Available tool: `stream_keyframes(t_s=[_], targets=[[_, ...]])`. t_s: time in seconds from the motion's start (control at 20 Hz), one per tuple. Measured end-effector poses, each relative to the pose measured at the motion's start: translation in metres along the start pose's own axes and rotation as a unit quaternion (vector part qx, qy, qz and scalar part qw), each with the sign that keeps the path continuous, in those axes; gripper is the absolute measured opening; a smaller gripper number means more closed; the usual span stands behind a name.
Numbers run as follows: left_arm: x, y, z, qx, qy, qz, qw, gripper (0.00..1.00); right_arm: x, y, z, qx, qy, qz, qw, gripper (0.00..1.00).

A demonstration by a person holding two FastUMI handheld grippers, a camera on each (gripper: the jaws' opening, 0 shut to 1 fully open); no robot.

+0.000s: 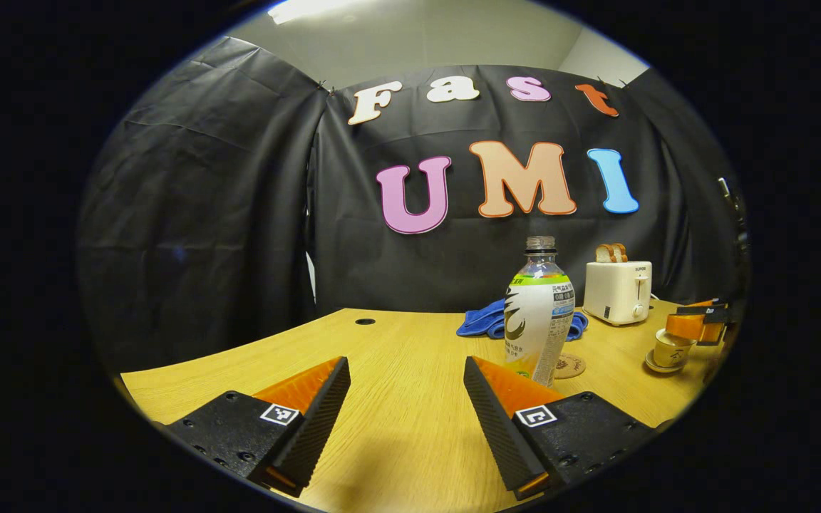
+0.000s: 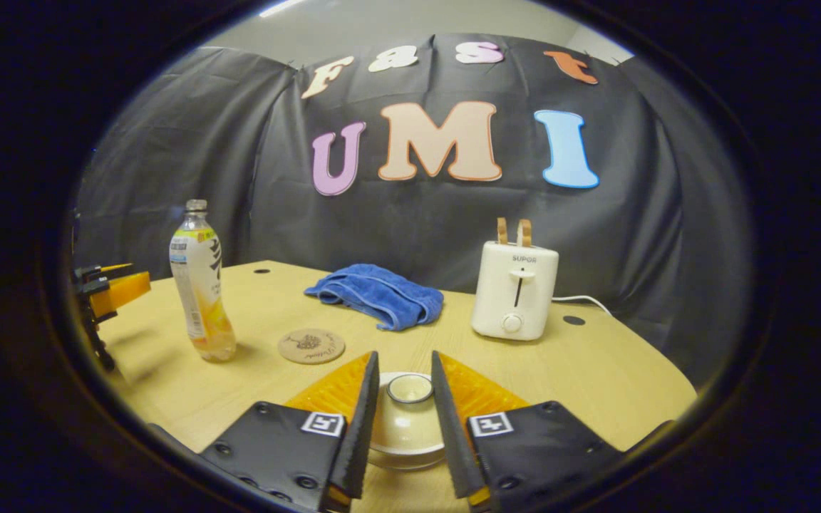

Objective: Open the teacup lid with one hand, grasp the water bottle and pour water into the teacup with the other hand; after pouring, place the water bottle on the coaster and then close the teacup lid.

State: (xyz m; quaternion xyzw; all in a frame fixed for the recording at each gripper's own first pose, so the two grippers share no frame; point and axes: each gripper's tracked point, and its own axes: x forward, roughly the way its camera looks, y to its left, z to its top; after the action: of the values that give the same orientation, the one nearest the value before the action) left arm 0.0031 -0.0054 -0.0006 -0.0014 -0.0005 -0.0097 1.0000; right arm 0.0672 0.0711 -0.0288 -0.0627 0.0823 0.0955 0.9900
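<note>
Right tongs poised over the teacup lid, left tongs lined up on the bottle.

The right tongs [image 2: 403, 399] straddle the teacup lid [image 2: 410, 389], jaws apart and not yet pressing; they should close squarely on the knob and lift straight up. The left tongs [image 1: 407, 399] gape wide, short of the water bottle [image 1: 539, 310], which stands on the counter [image 1: 396, 349] beside the coaster [image 1: 570, 366].

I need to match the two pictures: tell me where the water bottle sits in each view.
Left gripper view: water bottle right of centre, just beyond the right finger.
Right gripper view: water bottle far left, standing on the table.
Shared landmark: the coaster beside it.
</note>
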Motion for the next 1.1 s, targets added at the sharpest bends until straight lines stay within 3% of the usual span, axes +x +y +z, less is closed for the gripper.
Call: stream_keyframes(t_s=[0.2,0.75,1.1], targets=[[0.000,0.000,0.000,0.000,0.000,-0.001,1.000,0.94,-0.002,0.000,0.002,-0.005,-0.001,-0.005,1.000,0.34],[0.001,-0.002,0.000,0.000,0.000,-0.007,1.000,0.94,-0.016,0.003,0.015,0.007,-0.049,0.011,0.999,0.34],[0.002,-0.036,-0.001,-0.002,-0.002,-0.090,0.996,0.94,-0.031,-0.010,0.014,0.043,-0.057,-0.003,0.997,0.33]])
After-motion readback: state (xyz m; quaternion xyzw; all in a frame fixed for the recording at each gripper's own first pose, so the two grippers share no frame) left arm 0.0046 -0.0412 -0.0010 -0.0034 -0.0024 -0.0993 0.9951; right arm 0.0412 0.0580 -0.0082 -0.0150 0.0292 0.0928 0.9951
